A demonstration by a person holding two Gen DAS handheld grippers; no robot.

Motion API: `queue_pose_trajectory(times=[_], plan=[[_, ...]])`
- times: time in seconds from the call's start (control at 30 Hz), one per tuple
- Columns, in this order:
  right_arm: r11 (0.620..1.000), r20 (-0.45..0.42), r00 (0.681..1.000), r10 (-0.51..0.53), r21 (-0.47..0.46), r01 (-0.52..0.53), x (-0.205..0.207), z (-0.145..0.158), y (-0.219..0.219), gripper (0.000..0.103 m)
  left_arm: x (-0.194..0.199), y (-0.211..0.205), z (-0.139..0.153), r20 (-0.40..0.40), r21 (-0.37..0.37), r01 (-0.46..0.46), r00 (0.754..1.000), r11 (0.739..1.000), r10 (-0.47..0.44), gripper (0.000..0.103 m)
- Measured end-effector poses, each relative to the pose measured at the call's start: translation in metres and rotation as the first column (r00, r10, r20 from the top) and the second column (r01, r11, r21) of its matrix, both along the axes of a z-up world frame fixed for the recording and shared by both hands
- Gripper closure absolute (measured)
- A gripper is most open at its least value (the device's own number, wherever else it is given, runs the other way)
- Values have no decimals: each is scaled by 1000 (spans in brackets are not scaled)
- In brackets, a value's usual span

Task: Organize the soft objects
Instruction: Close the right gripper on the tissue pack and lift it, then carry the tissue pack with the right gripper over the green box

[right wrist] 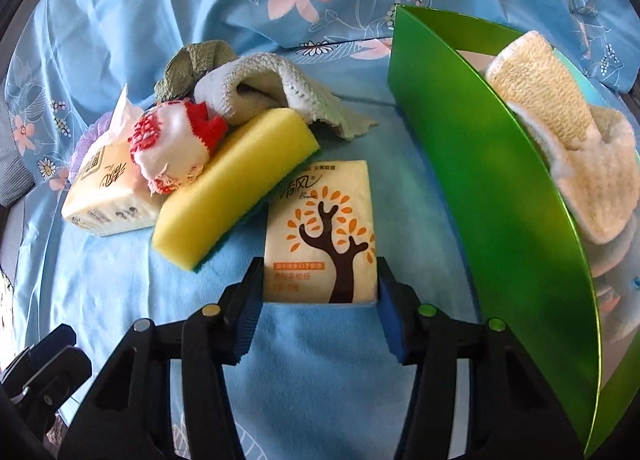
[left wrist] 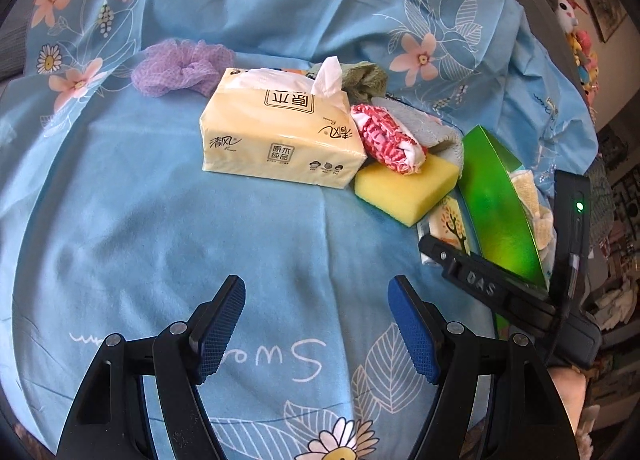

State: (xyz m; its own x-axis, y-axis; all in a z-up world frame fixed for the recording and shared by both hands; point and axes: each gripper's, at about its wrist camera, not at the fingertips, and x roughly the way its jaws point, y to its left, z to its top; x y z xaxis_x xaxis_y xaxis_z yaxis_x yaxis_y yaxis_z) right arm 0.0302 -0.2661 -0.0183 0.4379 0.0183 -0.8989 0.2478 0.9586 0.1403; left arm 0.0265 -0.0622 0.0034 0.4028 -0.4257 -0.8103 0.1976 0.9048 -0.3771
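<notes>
Here the right hand-held gripper [right wrist: 320, 292] pinches the near end of the pocket tissue pack [right wrist: 320, 232], lying on the bedsheet [right wrist: 120, 268] just beside the green box [right wrist: 480, 180]. The left hand-held gripper [left wrist: 316, 324] hangs spread, empty. Gripped so near its edge, the slick pack might slip or nudge the yellow sponge [right wrist: 232, 180] touching it.
</notes>
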Motion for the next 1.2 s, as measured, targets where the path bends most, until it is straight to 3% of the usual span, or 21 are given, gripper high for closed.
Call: queue_pose_trajectory(times=[0.33,0.5,0.67,0.77,0.87,0.93,1.0,1.07,1.2], plan=[[971,-30,995,91,226,-82,-63,7,20,48,-9,-8,-2,-5,-21,44,999,999,-44,28],[968,1,999,51,244,-50,-69,17,9,37,-11,-17,-5,-23,-72,76,997,995,-78,28],[952,22,1000,0,306,-7,-65,22,-10,36,-15,-34,-6,-22,-114,131,991,985,-134,29],[948,10,1000,-9,319,6,-61,18,-16,35,-16,-46,-13,-50,-151,162,984,975,-171,40],[922,4,1000,-6,388,4,-58,10,-23,39,-19,-58,-22,-72,-149,196,975,969,-208,42],[899,1,1000,8,437,-7,-57,4,-24,43,-22,-65,-26,-78,-164,226,967,960,-241,55],[901,-16,1000,23,433,-14,-52,-2,-21,50,-22,-74,-32,-103,-168,240,960,956,-259,65],[904,-36,999,37,427,-18,-49,-8,-18,61,-24,-82,-33,-95,-143,253,959,957,-267,66],[903,-9,1000,16,429,-10,-53,-3,-23,62,-28,-90,-19,-34,-101,279,958,955,-284,66]])
